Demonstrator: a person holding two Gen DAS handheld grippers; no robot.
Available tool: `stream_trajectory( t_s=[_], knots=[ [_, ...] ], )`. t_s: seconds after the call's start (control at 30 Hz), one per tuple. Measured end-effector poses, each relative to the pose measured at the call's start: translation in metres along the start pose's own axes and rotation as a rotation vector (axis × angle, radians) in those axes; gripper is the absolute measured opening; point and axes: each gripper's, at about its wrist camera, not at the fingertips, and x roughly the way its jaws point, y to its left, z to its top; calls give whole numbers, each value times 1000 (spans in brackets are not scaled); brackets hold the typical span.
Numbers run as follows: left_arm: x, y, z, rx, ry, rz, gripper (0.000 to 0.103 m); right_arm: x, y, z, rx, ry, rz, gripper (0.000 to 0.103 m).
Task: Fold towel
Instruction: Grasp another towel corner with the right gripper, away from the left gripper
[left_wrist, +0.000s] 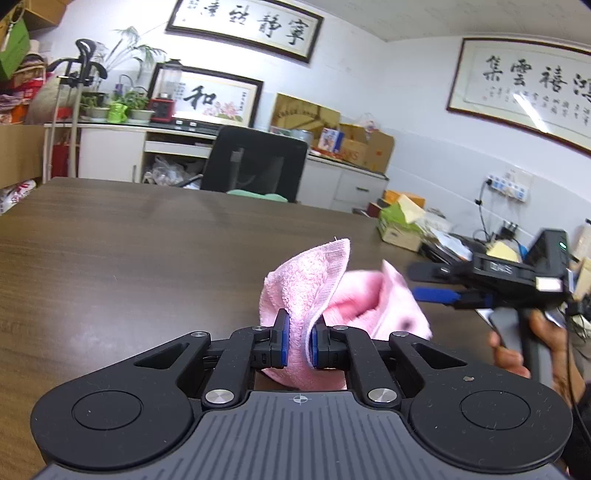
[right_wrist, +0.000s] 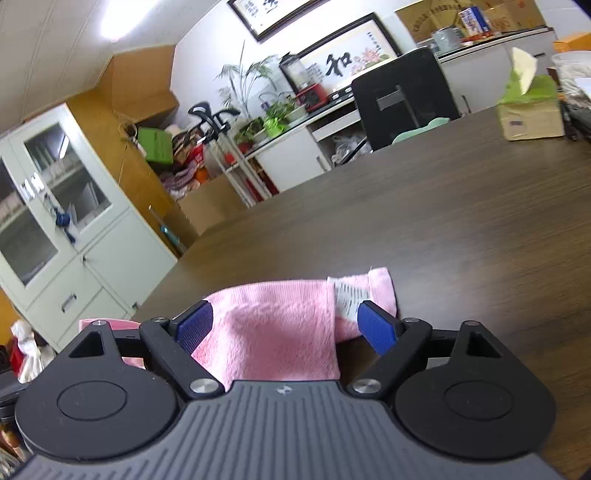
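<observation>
the left gripper (left_wrist: 298, 341) is pinching a fold of the pink towel (left_wrist: 317, 291), its blue pads (left_wrist: 283, 341) pressed in on the cloth from both sides, and the bunched terry rises above the fingertips toward 12 o'clock. the rest of the towel trails off toward 3 o'clock over the dark wood counter (left_wrist: 129, 251). out at 3 o'clock in the left wrist view the right gripper (left_wrist: 436, 284) reaches in sideways, a hand (left_wrist: 517, 350) wrapped round its grey handle. seen from its own camera, the right gripper (right_wrist: 284, 325) stands spread wide, with the towel (right_wrist: 273, 325) lying between the blue fingers (right_wrist: 194, 326) but not squeezed by them. a white care label (right_wrist: 349, 297) sits on the cloth just beside the finger at 3 o'clock. a green tissue box (right_wrist: 530, 107) stands at the counter's far edge toward 1 o'clock, well apart from the towel.
</observation>
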Motion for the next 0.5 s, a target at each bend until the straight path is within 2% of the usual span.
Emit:
stream_trajectory(
  t_s=[0.17, 0.37, 0.4, 0.43, 0.5],
  knots=[
    [2, 3, -3, 2, 31, 27, 11, 18, -8, 3, 93, 71, 50, 87],
    [19, 18, 3, -63, 78, 61, 11, 27, -19, 3, 173, 101, 72, 87],
    [22, 19, 4, -71, 86, 60, 11, 27, -20, 2, 175, 104, 79, 80],
    [25, 20, 5, -80, 95, 59, 11, 27, -20, 2, 176, 106, 85, 63],
    [29, 21, 7, -88, 109, 64, 11, 24, -19, 2, 170, 113, 88, 44]
  ],
)
